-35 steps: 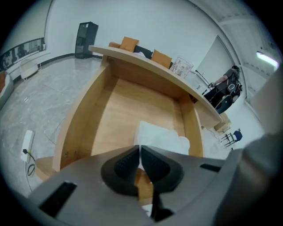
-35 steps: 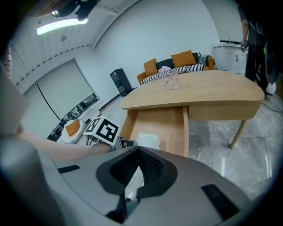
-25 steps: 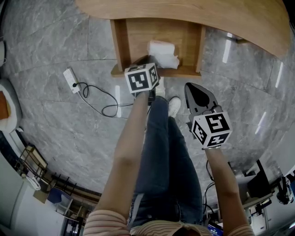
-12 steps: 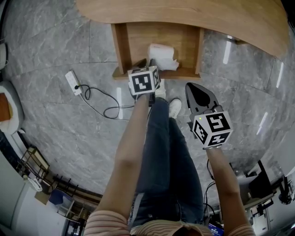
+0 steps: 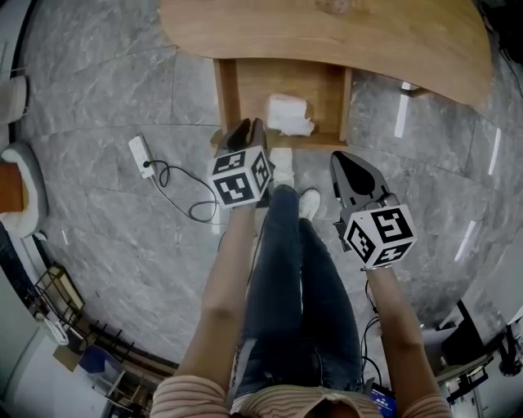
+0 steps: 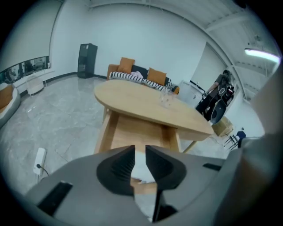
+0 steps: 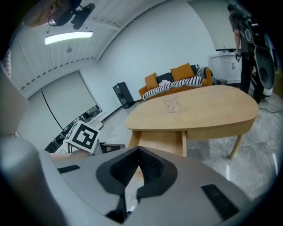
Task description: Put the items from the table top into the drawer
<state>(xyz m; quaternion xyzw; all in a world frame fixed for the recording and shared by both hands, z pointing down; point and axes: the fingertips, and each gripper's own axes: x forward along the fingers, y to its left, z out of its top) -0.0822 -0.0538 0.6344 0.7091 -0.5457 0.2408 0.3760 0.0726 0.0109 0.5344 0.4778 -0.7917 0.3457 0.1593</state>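
The wooden table [image 5: 245, 33] has its drawer [image 5: 227, 98] pulled out, and a crumpled white item [image 5: 290, 114] lies inside it. A small clear object [image 5: 331, 6] stands on the table top, also visible in the left gripper view [image 6: 166, 99] and the right gripper view [image 7: 171, 104]. My left gripper [image 5: 248, 124] hovers over the drawer's front left corner. It is open and empty, its jaws having just opened wide and then eased in slightly [image 6: 140, 150]. My right gripper [image 5: 337, 155] hangs right of the drawer front, shut with its tips meeting on nothing [image 7: 138, 149].
A white power strip [image 5: 140, 155] with a black cable lies on the marble floor left of the drawer. The person's legs and white shoes [image 5: 307, 189] are below the drawer. A sofa [image 6: 139, 74], a black tower [image 6: 87, 61] and a standing person [image 6: 219, 95] are far behind the table.
The left gripper has lifted back from the white item in the drawer and its jaws now stand apart. The right gripper has risen a little. More table top shows.
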